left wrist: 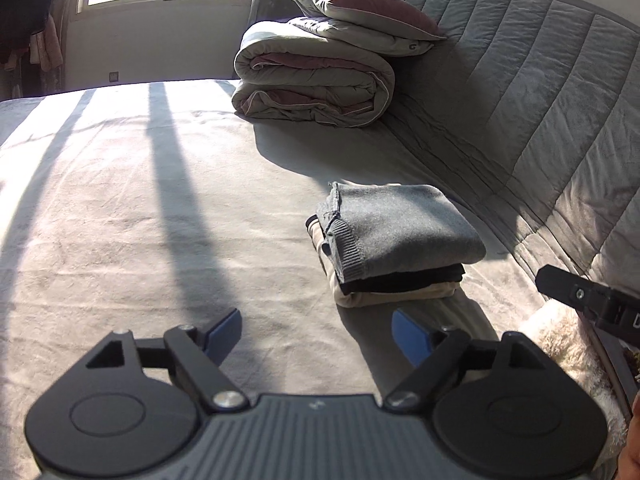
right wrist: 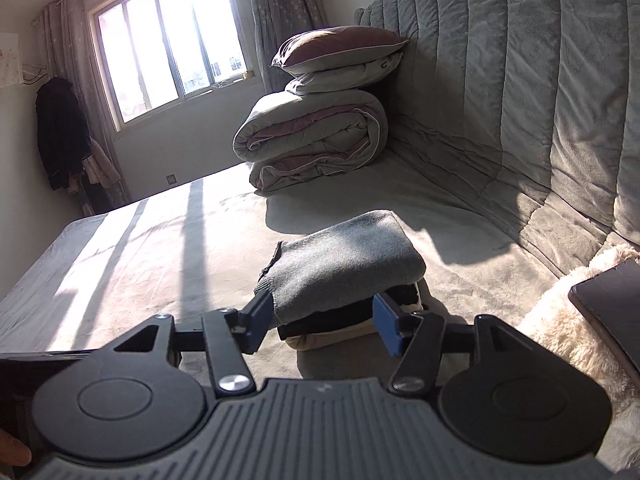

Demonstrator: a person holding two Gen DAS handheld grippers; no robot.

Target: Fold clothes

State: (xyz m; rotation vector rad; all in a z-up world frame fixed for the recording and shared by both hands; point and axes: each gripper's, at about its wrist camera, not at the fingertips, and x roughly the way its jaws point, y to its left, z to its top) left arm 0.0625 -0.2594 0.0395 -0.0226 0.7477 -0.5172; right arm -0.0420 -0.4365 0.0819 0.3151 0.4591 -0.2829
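Observation:
A folded grey sweater tops a small stack with a black garment and a beige one on the bed. My left gripper is open and empty, just short of the stack and to its left. In the right wrist view the stack lies right in front of my right gripper, which is open, its blue pads flanking the near end of the stack without gripping it. The right gripper's black finger shows at the right edge of the left wrist view.
A rolled quilt with pillows sits at the far end of the bed against the padded grey headboard. A fluffy white throw with a dark tablet-like slab lies at right. The sheet stretches left, sunlit.

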